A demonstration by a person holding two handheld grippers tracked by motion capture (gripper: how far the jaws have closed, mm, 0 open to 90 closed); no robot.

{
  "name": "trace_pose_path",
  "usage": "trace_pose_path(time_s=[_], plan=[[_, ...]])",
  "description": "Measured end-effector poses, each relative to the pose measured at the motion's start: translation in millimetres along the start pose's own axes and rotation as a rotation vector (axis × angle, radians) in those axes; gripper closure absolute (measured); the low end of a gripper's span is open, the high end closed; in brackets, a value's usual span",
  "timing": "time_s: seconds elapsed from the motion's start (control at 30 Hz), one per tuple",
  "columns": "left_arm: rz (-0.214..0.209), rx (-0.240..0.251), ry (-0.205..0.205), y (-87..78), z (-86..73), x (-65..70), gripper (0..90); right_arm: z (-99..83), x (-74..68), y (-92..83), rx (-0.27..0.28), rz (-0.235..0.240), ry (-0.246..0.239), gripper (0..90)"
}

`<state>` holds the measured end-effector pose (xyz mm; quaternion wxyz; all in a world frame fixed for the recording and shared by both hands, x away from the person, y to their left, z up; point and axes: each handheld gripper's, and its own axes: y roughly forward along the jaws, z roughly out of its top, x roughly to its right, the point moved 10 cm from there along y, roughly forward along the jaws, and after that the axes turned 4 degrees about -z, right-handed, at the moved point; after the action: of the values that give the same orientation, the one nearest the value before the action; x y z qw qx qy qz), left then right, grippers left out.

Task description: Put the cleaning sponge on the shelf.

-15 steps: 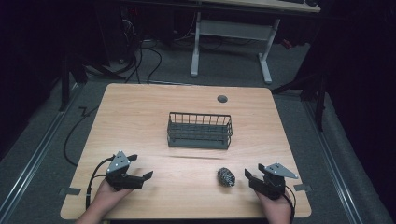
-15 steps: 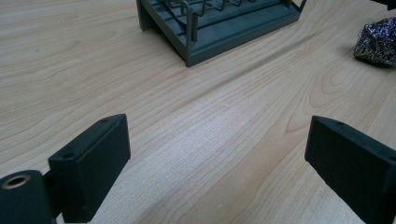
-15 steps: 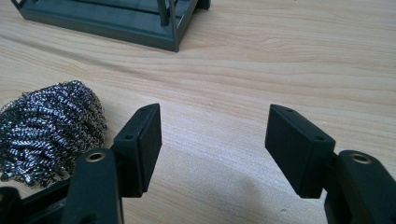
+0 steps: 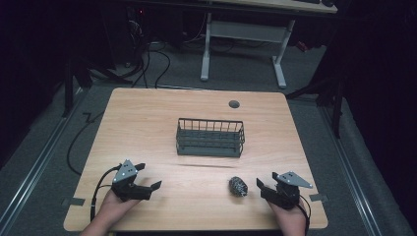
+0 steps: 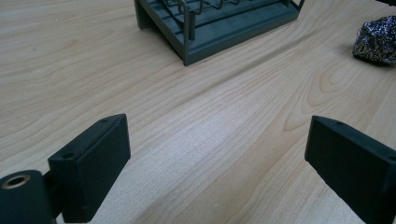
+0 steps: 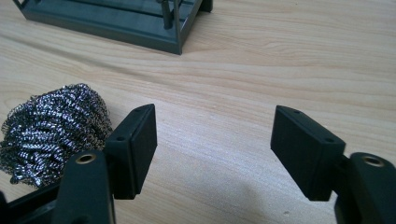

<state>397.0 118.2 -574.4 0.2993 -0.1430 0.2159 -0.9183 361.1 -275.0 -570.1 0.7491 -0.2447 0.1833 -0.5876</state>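
Wood table [image 4: 147, 123]: shiny tangled steel scourer [image 4: 237, 186]; both hand-held grippers [image 4: 147, 178] [image 4: 259, 186] spread wide, empty.

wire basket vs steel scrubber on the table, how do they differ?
The dark grey wire basket is a large, open-topped rectangular cage; the shiny steel-wool scrubber is a small rounded tangle. The basket sits mid-table; the scrubber lies nearer the person, just left of the open right gripper. Both rest untouched on the light wooden table.

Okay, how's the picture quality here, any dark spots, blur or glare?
High view: table evenly lit, the surrounding room nearly black. Left gripper view: near jaws sharp, steel scourer slightly soft at the edge. Right gripper view: scourer strands glint; basket casts a soft shadow.
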Motion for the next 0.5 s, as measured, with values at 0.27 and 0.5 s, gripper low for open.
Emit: trace_pose_path(time_s=[0.27,0.5], plan=[[-0.001,0.003,-0.007,0.2,-0.5,-2.0,7.5,7.4,-1.0,3.9,-0.049,0.002,-0.024,29.9],[-0.007,0.013,-0.008,-1.1,1.4,-0.7,7.5,0.1,-0.7,8.2,-0.153,0.02,0.008,27.9]])
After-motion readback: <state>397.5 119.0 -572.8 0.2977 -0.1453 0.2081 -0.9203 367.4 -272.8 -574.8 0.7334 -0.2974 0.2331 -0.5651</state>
